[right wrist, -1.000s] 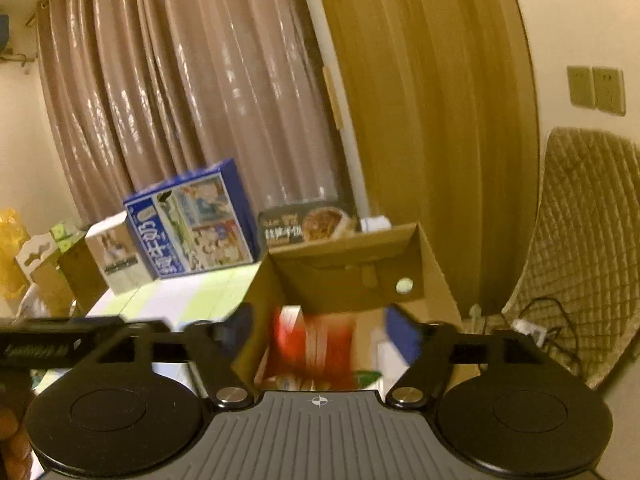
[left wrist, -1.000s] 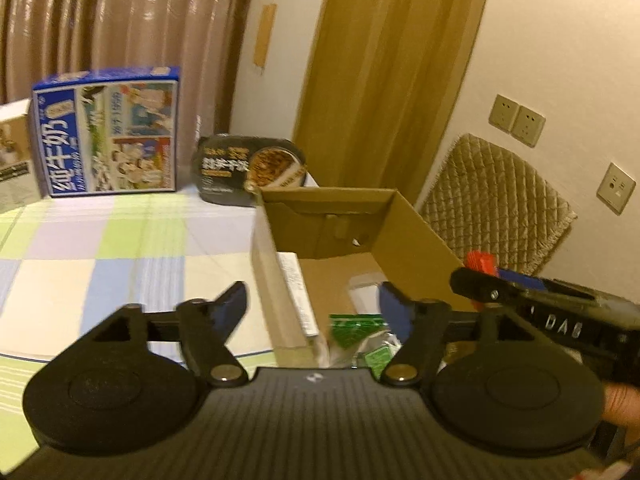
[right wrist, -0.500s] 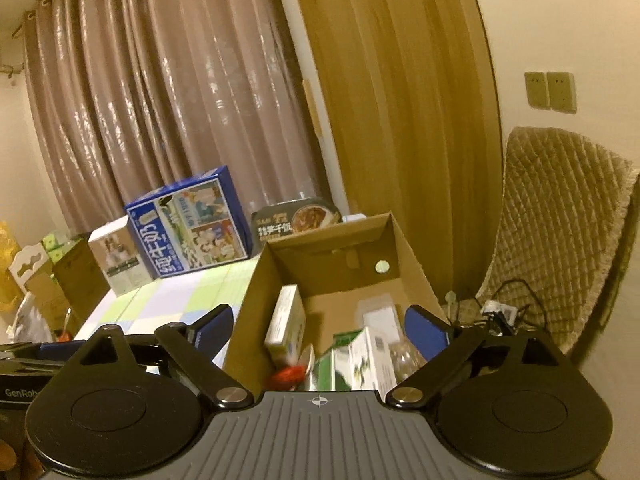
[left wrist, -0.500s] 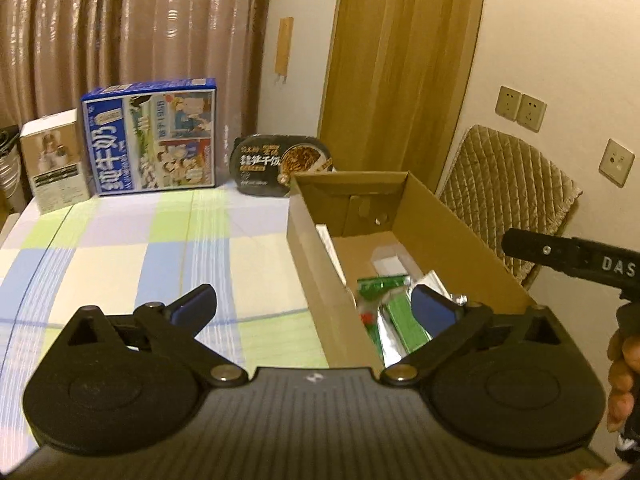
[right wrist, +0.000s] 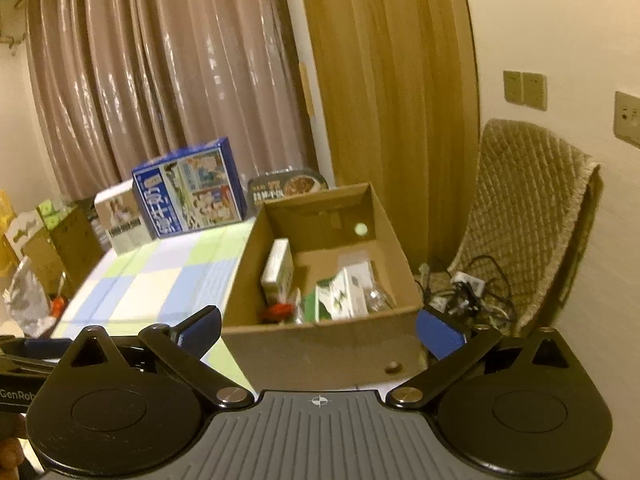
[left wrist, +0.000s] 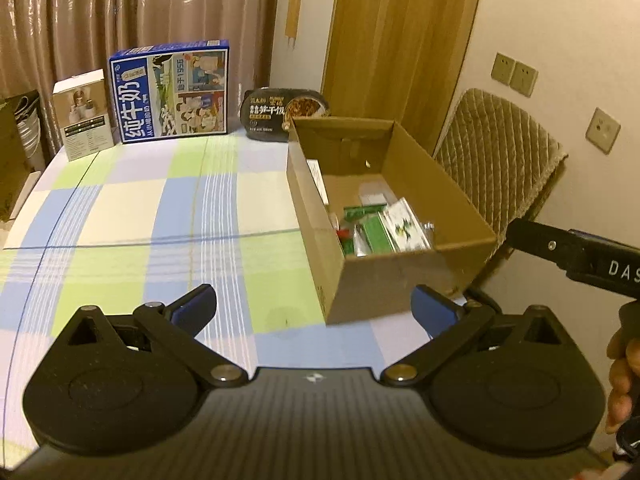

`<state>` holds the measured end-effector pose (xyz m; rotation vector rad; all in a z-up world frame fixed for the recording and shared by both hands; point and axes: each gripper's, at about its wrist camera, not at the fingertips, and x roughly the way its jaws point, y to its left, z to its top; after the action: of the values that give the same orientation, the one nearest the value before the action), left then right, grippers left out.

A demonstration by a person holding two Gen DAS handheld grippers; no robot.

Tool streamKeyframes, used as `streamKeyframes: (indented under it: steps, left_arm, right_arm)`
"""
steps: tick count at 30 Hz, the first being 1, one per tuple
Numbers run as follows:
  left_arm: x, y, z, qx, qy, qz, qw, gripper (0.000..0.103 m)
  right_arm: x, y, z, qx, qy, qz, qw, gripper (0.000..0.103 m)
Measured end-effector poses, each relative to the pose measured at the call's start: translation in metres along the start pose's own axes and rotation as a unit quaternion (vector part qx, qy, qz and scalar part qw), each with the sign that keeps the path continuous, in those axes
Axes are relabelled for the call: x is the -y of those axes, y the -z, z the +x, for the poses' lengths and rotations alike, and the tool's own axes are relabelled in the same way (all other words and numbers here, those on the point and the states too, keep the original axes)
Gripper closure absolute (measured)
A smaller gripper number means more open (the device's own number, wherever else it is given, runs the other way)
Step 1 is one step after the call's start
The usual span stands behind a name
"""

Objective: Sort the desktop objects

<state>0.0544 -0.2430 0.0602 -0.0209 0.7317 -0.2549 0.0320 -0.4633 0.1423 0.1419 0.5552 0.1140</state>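
An open cardboard box (left wrist: 404, 276) stands at the table's right edge, also in the right wrist view (right wrist: 320, 344). Inside lie green and white packets (left wrist: 380, 232), a white carton (right wrist: 276, 268) against the left wall and a small red item (right wrist: 278, 310). My left gripper (left wrist: 314, 310) is open and empty, held above the checked tablecloth in front of the box's near left corner. My right gripper (right wrist: 320, 326) is open and empty, held back from the box's near wall. The right gripper's body (left wrist: 576, 256) shows at the right of the left wrist view.
At the table's back stand a blue milk carton box (left wrist: 170, 92), a small white box (left wrist: 84, 120) and a black instant rice bowl (left wrist: 284, 112). A padded chair (left wrist: 496, 160) with cables (right wrist: 464, 292) on its seat stands right of the table. Clutter (right wrist: 36, 264) lies left of the table.
Both grippers have pulled back from the box and opened wider. The red item that was between the right fingers now lies in the box.
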Motion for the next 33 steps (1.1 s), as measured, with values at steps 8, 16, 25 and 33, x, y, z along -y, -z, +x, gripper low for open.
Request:
streamKeyframes:
  steps: [8, 16, 25, 33]
  left_arm:
    - [0.01, 0.015, -0.022, -0.011, -0.017, 0.007, 0.9998, 0.001]
    - [0.011, 0.017, -0.037, -0.01, -0.009, -0.01, 0.9999, 0.001]
    - [0.024, 0.018, -0.047, 0.0, 0.004, -0.007, 1.0, 0.001]
    - [0.022, 0.018, -0.047, 0.004, 0.001, -0.014, 0.9999, 0.001]
  right_arm:
    - [-0.001, 0.018, -0.034, -0.031, 0.016, -0.013, 0.999, 0.002]
    - [0.002, 0.016, -0.066, -0.033, 0.015, 0.017, 0.999, 0.002]
    - [-0.005, 0.016, -0.068, -0.035, 0.008, 0.012, 0.999, 0.002]
    - [-0.008, 0.016, -0.067, -0.035, 0.009, 0.01, 0.999, 0.002]
